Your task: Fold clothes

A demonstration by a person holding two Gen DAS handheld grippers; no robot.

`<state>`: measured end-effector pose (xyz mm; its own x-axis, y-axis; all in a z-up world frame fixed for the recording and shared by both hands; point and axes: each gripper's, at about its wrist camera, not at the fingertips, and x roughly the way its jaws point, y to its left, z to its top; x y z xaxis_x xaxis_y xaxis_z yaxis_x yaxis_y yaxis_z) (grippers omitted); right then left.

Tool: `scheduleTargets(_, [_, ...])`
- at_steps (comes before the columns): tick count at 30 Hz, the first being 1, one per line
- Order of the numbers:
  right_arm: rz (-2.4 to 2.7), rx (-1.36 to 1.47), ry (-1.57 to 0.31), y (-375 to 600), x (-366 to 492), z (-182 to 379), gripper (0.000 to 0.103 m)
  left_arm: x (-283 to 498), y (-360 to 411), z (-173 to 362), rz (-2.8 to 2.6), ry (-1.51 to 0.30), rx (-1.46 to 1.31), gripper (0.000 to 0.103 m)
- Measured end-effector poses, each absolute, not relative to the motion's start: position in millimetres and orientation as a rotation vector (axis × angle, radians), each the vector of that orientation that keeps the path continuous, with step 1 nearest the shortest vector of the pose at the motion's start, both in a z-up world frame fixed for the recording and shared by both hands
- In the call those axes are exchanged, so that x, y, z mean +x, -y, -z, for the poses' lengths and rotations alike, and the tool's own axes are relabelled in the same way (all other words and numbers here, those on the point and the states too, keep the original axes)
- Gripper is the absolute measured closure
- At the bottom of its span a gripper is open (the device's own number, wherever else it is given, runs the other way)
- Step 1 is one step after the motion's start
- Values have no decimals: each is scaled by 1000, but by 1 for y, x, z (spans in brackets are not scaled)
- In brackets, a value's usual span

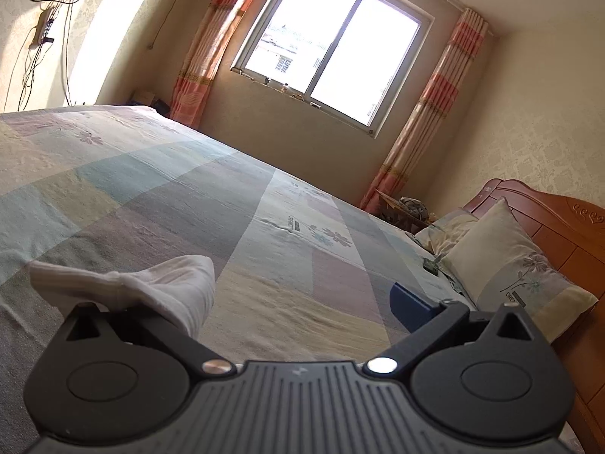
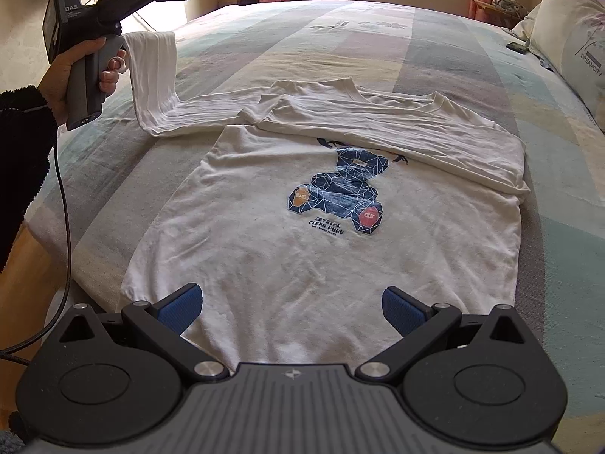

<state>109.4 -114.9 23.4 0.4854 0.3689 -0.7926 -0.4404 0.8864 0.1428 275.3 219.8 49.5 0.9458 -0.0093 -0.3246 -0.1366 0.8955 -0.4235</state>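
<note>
Bed [image 2: 435, 38]: patchwork cover. White shirt [image 2: 302, 234] flat on it, print up, hem just ahead of R gripper [image 2: 292, 304], fingers spread wide, empty. Sleeve [image 2: 151, 72] lifted at L, draped over L gripper [image 1: 261, 302]; grip state unclear.

A home bedroom: quilted bed [image 1: 196, 189], pillows [image 1: 506, 265], curtained window [image 1: 332, 53]

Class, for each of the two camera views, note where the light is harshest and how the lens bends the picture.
Left wrist view: the window is blown out to white, a glare patch washes the wall beside it, and the bed edge tilts and bows. Right wrist view: softer, even light on the shirt; dark corners and curved bed edges show fisheye distortion.
</note>
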Motion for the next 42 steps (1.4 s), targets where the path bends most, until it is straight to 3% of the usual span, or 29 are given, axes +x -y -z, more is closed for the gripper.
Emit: scheduleTargets(42, [-503,19,-945,176,80,-12,0,353,-60,-112,148,-465,-400,1])
